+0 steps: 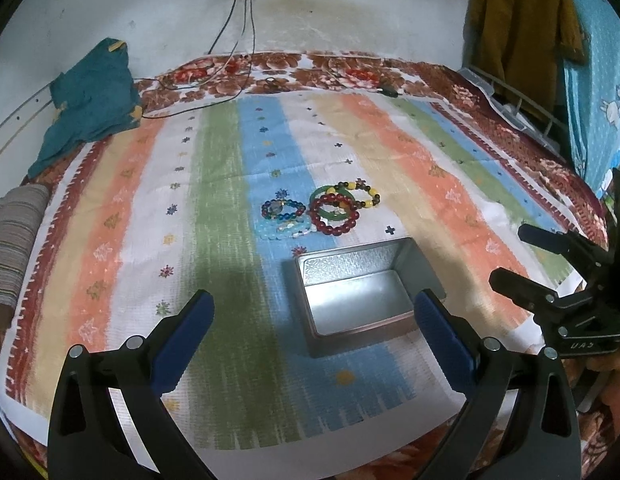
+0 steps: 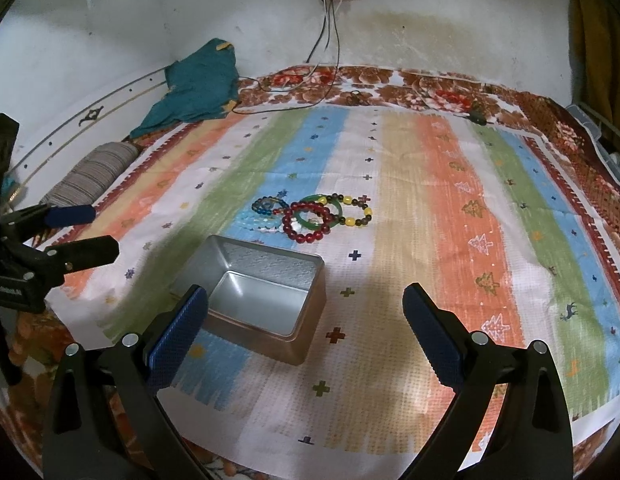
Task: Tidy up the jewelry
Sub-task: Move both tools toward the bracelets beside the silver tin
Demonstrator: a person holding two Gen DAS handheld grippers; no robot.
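Several bead bracelets lie in a cluster on the striped cloth: a dark red one [image 1: 335,216] over a green bangle [image 1: 325,213], a yellow-and-brown one [image 1: 364,194], a dark blue one [image 1: 282,208] and a pale blue one [image 1: 282,230]. The cluster also shows in the right wrist view, with the red bracelet [image 2: 306,222] in front. An open, empty metal tin [image 1: 358,292] [image 2: 258,300] stands just in front of them. My left gripper [image 1: 314,336] is open and empty, above the cloth near the tin. My right gripper [image 2: 306,332] is open and empty, right of the tin.
A striped cloth [image 1: 230,200] covers a floral blanket on a bed. A teal garment [image 1: 90,100] and a striped roll [image 1: 14,240] lie at the far left. Cables [image 1: 238,40] hang from a wall socket. A brown coat [image 1: 518,20] hangs at the right.
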